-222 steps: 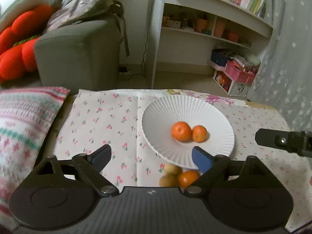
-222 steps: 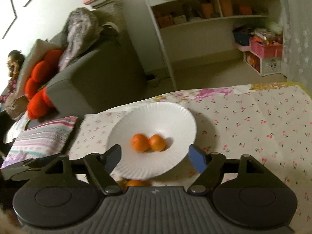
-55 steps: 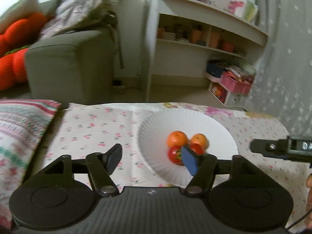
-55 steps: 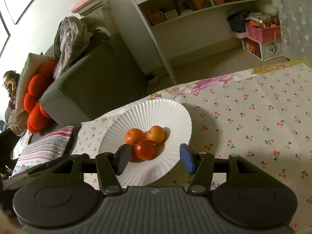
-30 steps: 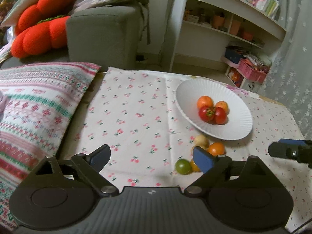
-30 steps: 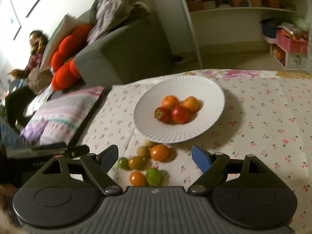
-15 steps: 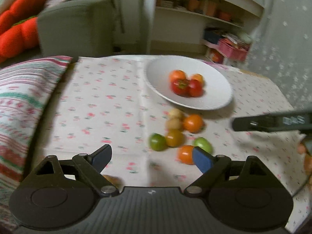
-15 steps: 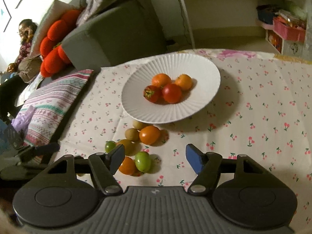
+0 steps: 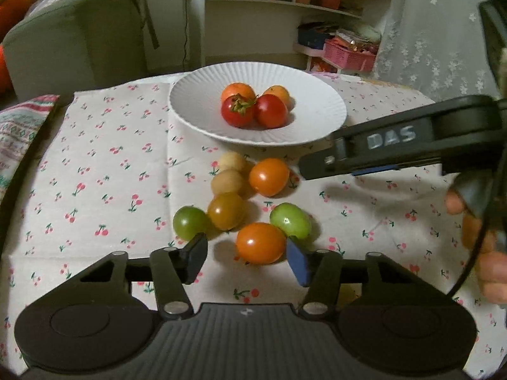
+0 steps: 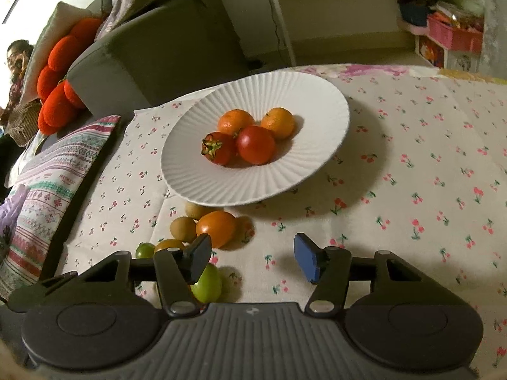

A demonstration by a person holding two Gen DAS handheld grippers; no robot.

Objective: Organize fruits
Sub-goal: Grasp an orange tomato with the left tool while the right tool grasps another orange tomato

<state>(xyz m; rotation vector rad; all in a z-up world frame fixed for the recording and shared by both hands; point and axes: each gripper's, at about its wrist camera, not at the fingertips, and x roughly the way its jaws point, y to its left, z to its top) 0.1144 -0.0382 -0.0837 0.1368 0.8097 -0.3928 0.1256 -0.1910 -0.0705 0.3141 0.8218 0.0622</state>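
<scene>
The left gripper [image 9: 247, 258] is held open low over the tablecloth [image 9: 95, 171], with the nearest orange tomato [image 9: 260, 243] lying straight ahead between its fingertips, untouched, short of the white plate [image 9: 196, 107]. The right gripper [image 10: 252, 258] is also open and empty, over bare cloth with the loose fruit off to its left. The left is judged the nearer for the pick.

A grey sofa [image 10: 164, 41] stands behind the table; white shelves [image 9: 294, 3] line the wall; perhaps a lace curtain [image 9: 443, 31] hangs right.
</scene>
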